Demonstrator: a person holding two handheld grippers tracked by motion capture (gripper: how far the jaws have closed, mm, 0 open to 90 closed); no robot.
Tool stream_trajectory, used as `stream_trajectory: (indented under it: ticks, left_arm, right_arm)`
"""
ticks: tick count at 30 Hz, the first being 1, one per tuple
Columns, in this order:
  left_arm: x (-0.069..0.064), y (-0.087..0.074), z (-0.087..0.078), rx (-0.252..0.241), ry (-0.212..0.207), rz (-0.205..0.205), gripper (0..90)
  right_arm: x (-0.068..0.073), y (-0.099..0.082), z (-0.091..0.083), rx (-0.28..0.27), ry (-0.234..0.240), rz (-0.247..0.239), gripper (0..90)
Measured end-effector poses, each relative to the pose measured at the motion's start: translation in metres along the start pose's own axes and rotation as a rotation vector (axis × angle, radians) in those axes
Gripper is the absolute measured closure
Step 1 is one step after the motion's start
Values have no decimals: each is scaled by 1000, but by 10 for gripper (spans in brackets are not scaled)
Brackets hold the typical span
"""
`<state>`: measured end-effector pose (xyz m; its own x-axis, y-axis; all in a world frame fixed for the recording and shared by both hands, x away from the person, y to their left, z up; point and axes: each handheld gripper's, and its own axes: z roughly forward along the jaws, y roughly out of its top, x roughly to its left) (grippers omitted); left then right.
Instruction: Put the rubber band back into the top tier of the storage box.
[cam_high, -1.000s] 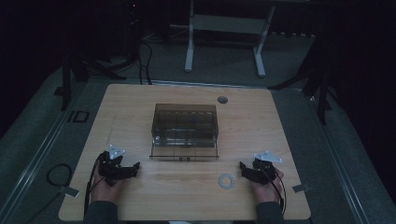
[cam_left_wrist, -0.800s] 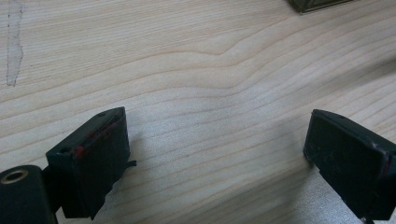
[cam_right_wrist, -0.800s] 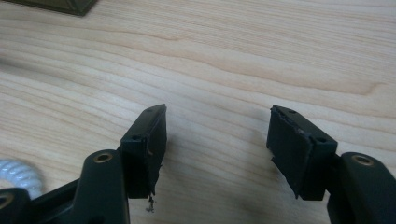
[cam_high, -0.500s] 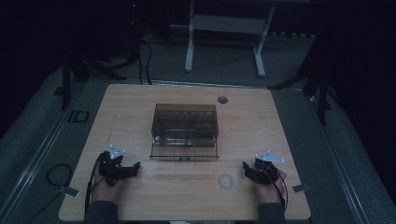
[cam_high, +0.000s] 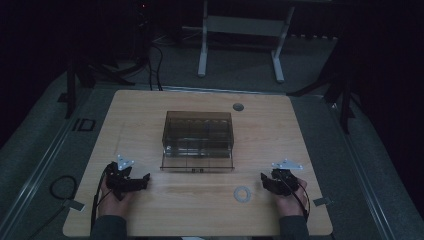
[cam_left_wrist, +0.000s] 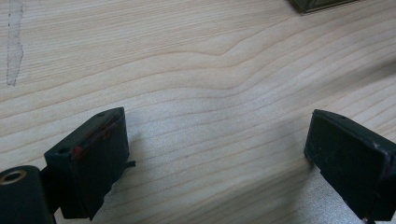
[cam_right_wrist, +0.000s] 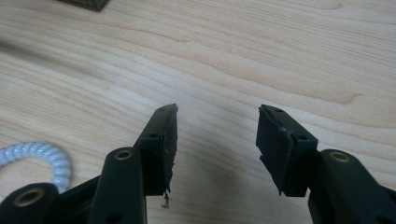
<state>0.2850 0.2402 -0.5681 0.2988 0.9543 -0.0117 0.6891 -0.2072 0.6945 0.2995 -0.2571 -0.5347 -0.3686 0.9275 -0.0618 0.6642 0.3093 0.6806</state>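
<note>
High view: white coiled ring (cam_high: 243, 193) on light wooden table (cam_high: 150, 115), just left of right gripper (cam_high: 265, 181), well apart from left gripper (cam_high: 145, 178); smoky transparent plastic box (cam_high: 198, 140) behind.
Left gripper view: jaws wide, empty.
Right gripper view: jaws have just been closing, part open, nothing between; ring (cam_right_wrist: 39, 158) at lower left.

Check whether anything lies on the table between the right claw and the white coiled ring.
Nothing visible does. The white coiled ring lies on bare wood of the table, just to the left of the right claw in the high view. The claw's jaws have just been closing, with nothing between them. The smoked plastic box sits farther back.
</note>
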Motion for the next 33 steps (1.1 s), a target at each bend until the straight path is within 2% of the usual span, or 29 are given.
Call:
stream_trajectory:
  ticks: [6, 10, 17, 19, 26, 33]
  left_arm:
    - [-1, 1, 2, 3, 3, -3, 51]
    - [-2, 2, 2, 7, 5, -4, 40]
    - [-2, 2, 2, 7, 5, -4, 40]
    - [-2, 2, 2, 7, 5, -5, 40]
    - [-2, 2, 2, 8, 6, -4, 40]
    - [-2, 2, 2, 8, 6, -3, 38]
  right_arm:
    - [-2, 8, -5, 21, 17, -7, 518]
    - [-1, 16, -8, 43, 55, -27, 569]
    - [-2, 20, -9, 56, 84, -38, 580]
    - [-2, 23, -9, 71, 112, -42, 579]
    - [0, 27, -9, 114, 118, -109, 614]
    - [2, 34, -11, 141, 125, -142, 638]
